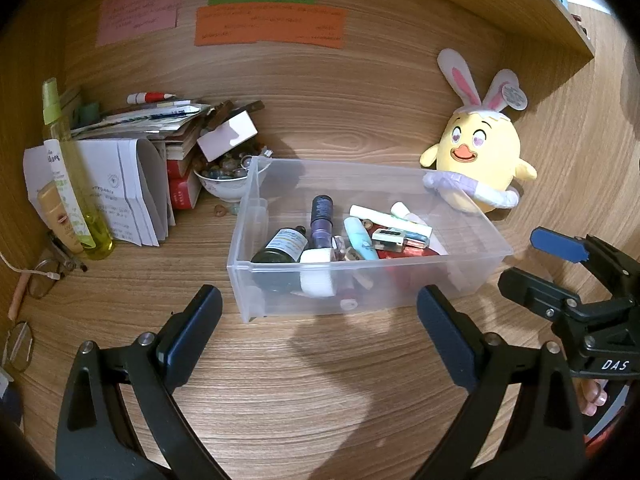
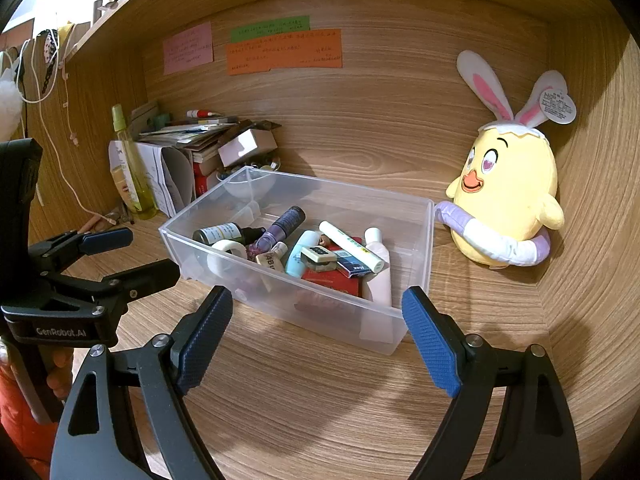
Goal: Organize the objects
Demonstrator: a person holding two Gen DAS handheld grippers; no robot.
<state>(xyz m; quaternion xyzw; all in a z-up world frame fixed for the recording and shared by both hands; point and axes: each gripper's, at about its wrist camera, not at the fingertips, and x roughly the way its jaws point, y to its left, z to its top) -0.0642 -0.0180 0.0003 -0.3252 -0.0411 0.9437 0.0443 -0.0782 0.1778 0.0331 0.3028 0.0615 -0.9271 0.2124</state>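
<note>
The clear plastic bin (image 1: 460, 236) stood on the wooden desk (image 1: 304, 392), toward its back edge and nearer the right side, with the yellow chick plush (image 1: 480, 160) just beside its far right corner. The left gripper (image 1: 320, 320) hung in front of the bin with its jaws spread wide and nothing between them; the right gripper (image 2: 318, 320) was likewise wide apart and empty, just short of the bin's near wall.

The left wrist view alone showed eyeglasses (image 1: 18, 346) at the desk's left edge and loose beads on the desk by the white bowl (image 1: 228, 186). The right wrist view alone showed a white cord (image 2: 52, 136) hanging down the left side wall, and the left gripper from outside, its fingers also parted.

The bowl was half hidden behind the bin's far left corner in the right wrist view. Writing on the pink, green and orange notes (image 1: 270, 26) on the back panel was too small to read. The pile of papers and books (image 1: 160, 120) in the back left corner was hard to sort out.

Inside the bin lay a jumble: a dark bottle (image 2: 224, 234), a purple bottle (image 2: 282, 224), a roll of white tape (image 2: 226, 250), a light blue tube (image 2: 300, 258), a white marker (image 2: 352, 246) and a red packet (image 2: 332, 282), overlapping in the left and middle; the right end was bare.
</note>
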